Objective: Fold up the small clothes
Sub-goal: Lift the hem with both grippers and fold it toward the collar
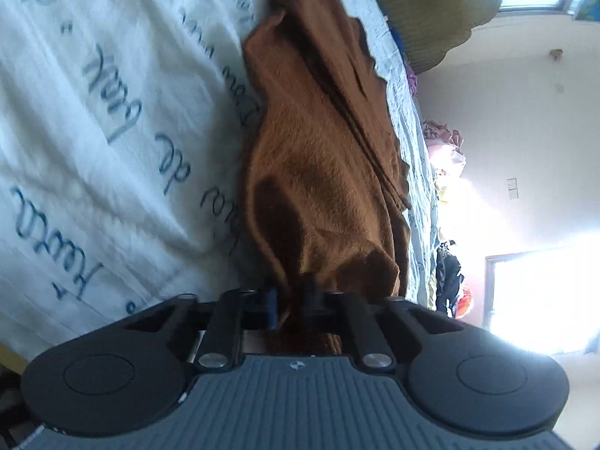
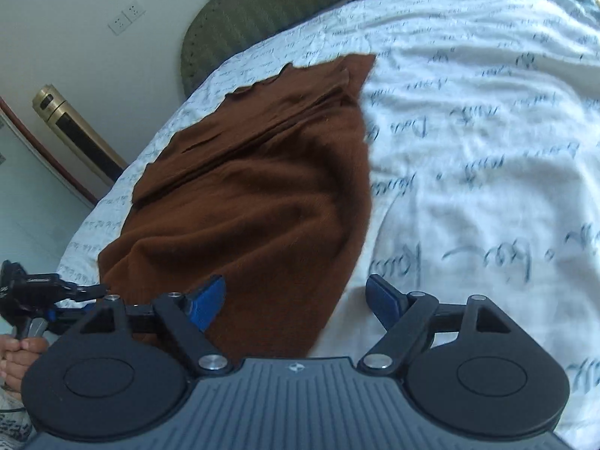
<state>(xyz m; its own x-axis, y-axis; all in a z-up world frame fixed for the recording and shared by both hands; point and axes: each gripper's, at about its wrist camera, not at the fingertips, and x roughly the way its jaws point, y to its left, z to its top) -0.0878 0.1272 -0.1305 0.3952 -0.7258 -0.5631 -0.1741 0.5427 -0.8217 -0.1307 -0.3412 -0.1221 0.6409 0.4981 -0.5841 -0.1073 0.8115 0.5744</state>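
Observation:
A brown fuzzy garment (image 1: 322, 172) lies partly folded on a white bed sheet (image 1: 112, 112) printed with blue script. My left gripper (image 1: 290, 296) is shut on the garment's near edge, and the cloth bunches between its fingers. In the right wrist view the garment (image 2: 262, 187) spreads out ahead with its fold lines running toward the headboard. My right gripper (image 2: 296, 288) stands open over the garment's near right edge, and its blue pads (image 2: 210, 300) press on nothing. The left gripper (image 2: 90, 290) shows at the garment's left corner, held by a person's hand (image 2: 18, 348).
A green padded headboard (image 2: 262, 3) ends the bed. A gold tower appliance (image 2: 71, 131) and wall sockets (image 2: 125, 18) stand left of the bed. Other clothes are piled (image 1: 446, 150) at the bed's far side. The sheet (image 2: 487, 131) right of the garment is bare.

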